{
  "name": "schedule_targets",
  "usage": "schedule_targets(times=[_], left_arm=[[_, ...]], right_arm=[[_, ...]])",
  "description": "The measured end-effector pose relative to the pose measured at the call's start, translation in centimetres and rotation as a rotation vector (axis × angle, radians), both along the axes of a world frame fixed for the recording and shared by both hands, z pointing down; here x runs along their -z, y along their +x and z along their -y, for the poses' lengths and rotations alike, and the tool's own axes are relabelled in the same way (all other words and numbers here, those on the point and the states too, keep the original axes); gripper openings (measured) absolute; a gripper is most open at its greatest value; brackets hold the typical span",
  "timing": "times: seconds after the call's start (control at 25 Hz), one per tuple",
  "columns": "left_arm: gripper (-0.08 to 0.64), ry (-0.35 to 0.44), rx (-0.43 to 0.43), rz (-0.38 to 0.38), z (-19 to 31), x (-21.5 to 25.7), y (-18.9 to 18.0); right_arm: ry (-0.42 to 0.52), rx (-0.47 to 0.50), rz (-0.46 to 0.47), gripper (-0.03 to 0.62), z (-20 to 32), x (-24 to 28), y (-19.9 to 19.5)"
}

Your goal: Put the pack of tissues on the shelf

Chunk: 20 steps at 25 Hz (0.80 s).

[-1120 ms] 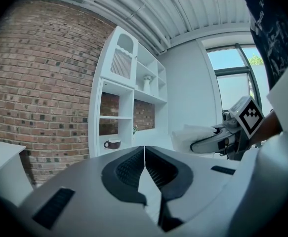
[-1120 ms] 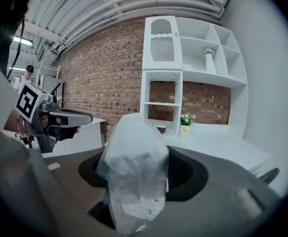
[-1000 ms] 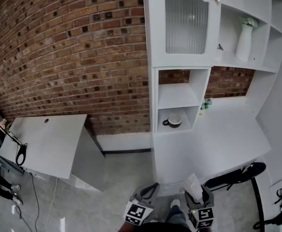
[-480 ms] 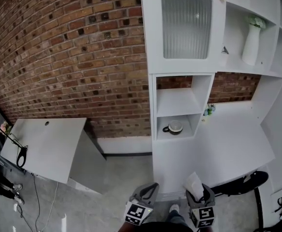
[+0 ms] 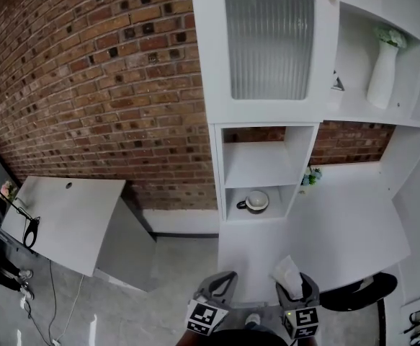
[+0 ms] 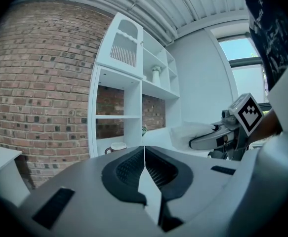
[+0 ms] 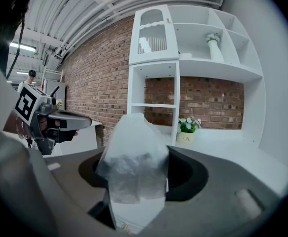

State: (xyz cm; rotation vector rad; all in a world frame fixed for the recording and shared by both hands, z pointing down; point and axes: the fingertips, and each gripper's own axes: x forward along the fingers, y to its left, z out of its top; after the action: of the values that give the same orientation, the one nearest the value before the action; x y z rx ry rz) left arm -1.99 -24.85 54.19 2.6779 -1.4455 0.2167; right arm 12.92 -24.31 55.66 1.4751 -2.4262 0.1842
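Grey floor fills the bottom of the steep downward head view, where both grippers' marker cubes are cut off by the edge. The left gripper (image 6: 144, 154) has its jaws pressed together on nothing. The right gripper (image 7: 143, 157) pinches the translucent plastic pack of white tissues (image 7: 134, 177), whose lower end is buried between the pads. Beyond stands the tall white shelf unit (image 5: 267, 161), its top and right side out of frame, with a dark-handled cup (image 5: 255, 202) in the lower cubby. Behind it is the red brick wall (image 5: 87, 85).
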Motion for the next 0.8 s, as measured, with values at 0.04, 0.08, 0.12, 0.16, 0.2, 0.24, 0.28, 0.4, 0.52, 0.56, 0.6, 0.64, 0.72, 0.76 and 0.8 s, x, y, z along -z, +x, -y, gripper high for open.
schedule_targets(times=[0.04, 0.08, 0.12, 0.16, 0.2, 0.24, 0.28, 0.4, 0.52, 0.56, 0.6, 0.64, 0.72, 0.76, 0.8], left_arm=[[0.012, 0.003, 0.008, 0.0, 0.5, 0.1, 0.3], [0.012, 0.005, 0.015, 0.0, 0.9, 0.2, 0.7], [0.012, 0.006, 0.021, 0.0, 1.3, 0.2, 1.1], [0.012, 0.006, 0.026, 0.0, 1.7, 0.2, 1.5], [0.012, 0.006, 0.032, 0.0, 2.0, 0.1, 2.0], [0.012, 0.005, 0.037, 0.0, 2.4, 0.1, 2.4], [0.012, 0.004, 0.042, 0.0, 2.8, 0.0, 2.8], [0.012, 0.002, 0.056, 0.002, 3.7, -0.2, 4.1], [0.012, 0.008, 0.068, 0.008, 4.6, 0.0, 5.2], [0.012, 0.01, 0.073, 0.009, 4.8, 0.0, 5.5], [0.012, 0.012, 0.079, 0.009, 5.0, 0.1, 5.8], [0.012, 0.015, 0.085, 0.008, 5.2, 0.1, 6.1], [0.012, 0.021, 0.096, 0.01, 5.4, 0.3, 6.4], [0.012, 0.023, 0.102, 0.014, 5.5, 0.3, 6.6], [0.012, 0.024, 0.107, 0.018, 5.5, 0.3, 6.7]], right_arm=[[-0.005, 0.011, -0.002, 0.265, 0.5, 0.0, 0.3], [-0.006, 0.021, -0.001, 0.265, 1.0, 0.0, 0.5], [-0.004, 0.029, 0.001, 0.265, 1.5, 0.1, 0.8], [0.003, 0.034, 0.005, 0.265, 2.1, 0.3, 1.1], [0.01, 0.038, 0.01, 0.265, 2.6, 0.4, 1.4], [0.015, 0.043, 0.013, 0.265, 3.2, 0.4, 1.8], [0.018, 0.051, 0.014, 0.265, 3.7, 0.3, 2.1], [0.019, 0.077, 0.016, 0.265, 4.7, 0.1, 2.9], [0.019, 0.103, 0.022, 0.265, 5.8, -0.1, 3.7], [0.011, 0.113, 0.021, 0.265, 6.0, -0.3, 3.9], [-0.001, 0.124, 0.017, 0.265, 6.2, -0.5, 4.2], [-0.008, 0.132, 0.013, 0.265, 6.4, -0.6, 4.4], [-0.002, 0.141, 0.012, 0.265, 7.1, -0.5, 4.8], [0.0, 0.146, 0.016, 0.265, 7.3, -0.4, 4.9], [-0.003, 0.154, 0.02, 0.265, 7.4, -0.4, 4.9]])
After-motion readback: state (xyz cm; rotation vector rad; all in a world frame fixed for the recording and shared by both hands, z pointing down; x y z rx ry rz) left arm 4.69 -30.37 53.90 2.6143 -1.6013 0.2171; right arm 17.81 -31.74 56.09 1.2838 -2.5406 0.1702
